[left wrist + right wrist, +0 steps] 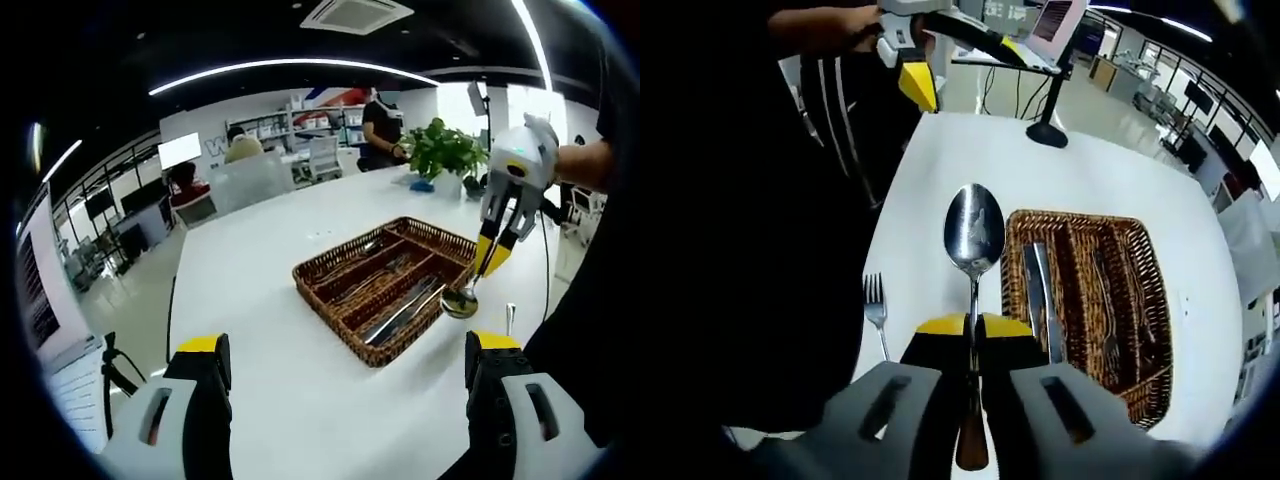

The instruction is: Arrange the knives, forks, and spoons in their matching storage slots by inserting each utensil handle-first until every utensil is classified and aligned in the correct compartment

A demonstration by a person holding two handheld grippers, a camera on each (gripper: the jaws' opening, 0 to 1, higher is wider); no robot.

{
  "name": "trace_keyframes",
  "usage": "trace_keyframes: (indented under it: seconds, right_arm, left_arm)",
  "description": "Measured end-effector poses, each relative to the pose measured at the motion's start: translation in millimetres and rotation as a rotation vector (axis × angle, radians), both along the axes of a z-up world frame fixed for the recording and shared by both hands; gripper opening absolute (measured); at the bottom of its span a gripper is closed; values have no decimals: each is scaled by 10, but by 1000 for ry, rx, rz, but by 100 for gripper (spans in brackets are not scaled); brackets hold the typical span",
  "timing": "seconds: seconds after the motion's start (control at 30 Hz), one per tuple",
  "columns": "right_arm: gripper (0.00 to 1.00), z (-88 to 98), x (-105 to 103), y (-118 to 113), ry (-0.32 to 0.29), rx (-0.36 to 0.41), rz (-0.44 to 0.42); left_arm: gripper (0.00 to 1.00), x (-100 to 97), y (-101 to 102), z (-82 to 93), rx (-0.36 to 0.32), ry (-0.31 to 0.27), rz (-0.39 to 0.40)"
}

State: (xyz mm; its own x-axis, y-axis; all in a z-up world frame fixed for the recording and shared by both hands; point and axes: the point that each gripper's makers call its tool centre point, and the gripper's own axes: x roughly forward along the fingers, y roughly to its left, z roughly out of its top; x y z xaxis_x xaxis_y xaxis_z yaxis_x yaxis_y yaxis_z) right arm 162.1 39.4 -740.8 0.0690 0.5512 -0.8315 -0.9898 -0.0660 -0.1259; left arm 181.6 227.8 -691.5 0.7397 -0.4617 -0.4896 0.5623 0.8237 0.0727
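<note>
The right gripper point(974, 326) clamps a spoon point(974, 240) by its handle — bowl forward, just beside the wicker tray point(1150, 300) on a white table point(970, 150). A fork point(876, 305) lies on the table nearby. The left gripper point(350, 350) is spread open — holding nothing.

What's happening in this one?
A person is sorting cutlery into a wicker tray on a white table. The right hand-held gripper is shut on a spoon, held above the table beside the tray. The left hand-held gripper is open and holds nothing. Knives already lie in one slot, and a fork waits on the table.
</note>
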Motion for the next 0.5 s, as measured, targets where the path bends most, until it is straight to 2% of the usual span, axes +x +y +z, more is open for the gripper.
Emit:
trace_keyframes:
  seconds: [0.07,0.17,0.23,0.5]
  right_arm:
    - [0,53,-7,0,2,-2,2]
    - [0,122,-15,-1,20,-2,3]
    - [0,146,25,-1,-2,-4,6]
    - [0,270,111,-27,-22,1,-6]
  left_arm:
    - [99,-11,31,-77,24,29,9]
    - [99,-17,-8,-92,26,21,-5]
    - [99,-12,-41,-101,25,20,-10]
    - [99,40,-112,-74,24,16,-25]
